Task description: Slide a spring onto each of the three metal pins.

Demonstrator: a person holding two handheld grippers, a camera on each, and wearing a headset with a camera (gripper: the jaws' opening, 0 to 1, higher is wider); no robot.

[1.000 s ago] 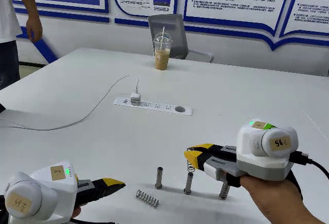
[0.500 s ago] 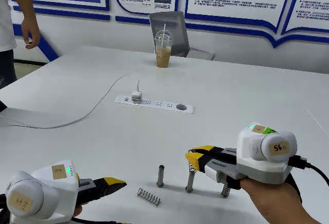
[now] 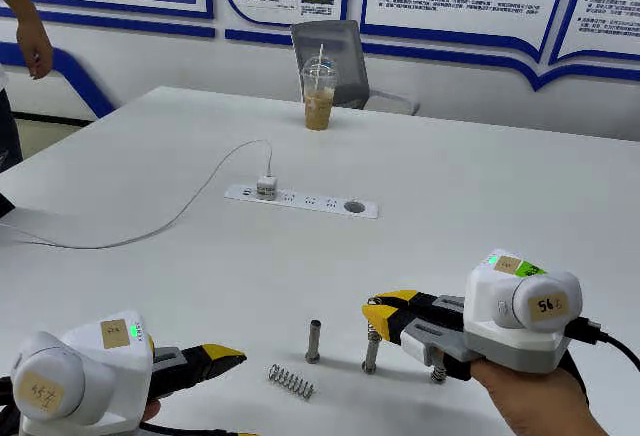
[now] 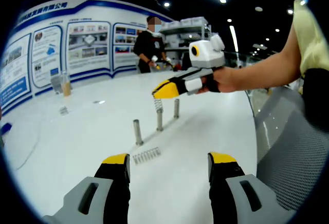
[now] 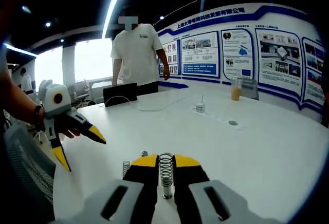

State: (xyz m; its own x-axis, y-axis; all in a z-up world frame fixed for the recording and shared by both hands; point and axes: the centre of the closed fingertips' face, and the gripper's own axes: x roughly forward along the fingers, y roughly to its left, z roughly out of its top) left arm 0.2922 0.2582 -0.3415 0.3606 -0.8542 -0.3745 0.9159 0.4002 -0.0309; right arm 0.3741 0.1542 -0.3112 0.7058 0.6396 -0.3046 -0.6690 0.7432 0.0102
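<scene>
Steel spring (image 5: 165, 168), pinched in the right gripper (image 3: 380, 313), could snag the middle pin (image 3: 370, 356) if tilted; left gripper (image 4: 167, 158) gapes empty.

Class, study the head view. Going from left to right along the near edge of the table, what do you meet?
First the left gripper → loose spring → bare pin → middle pin, topped by the held spring in the right gripper → third pin.
</scene>
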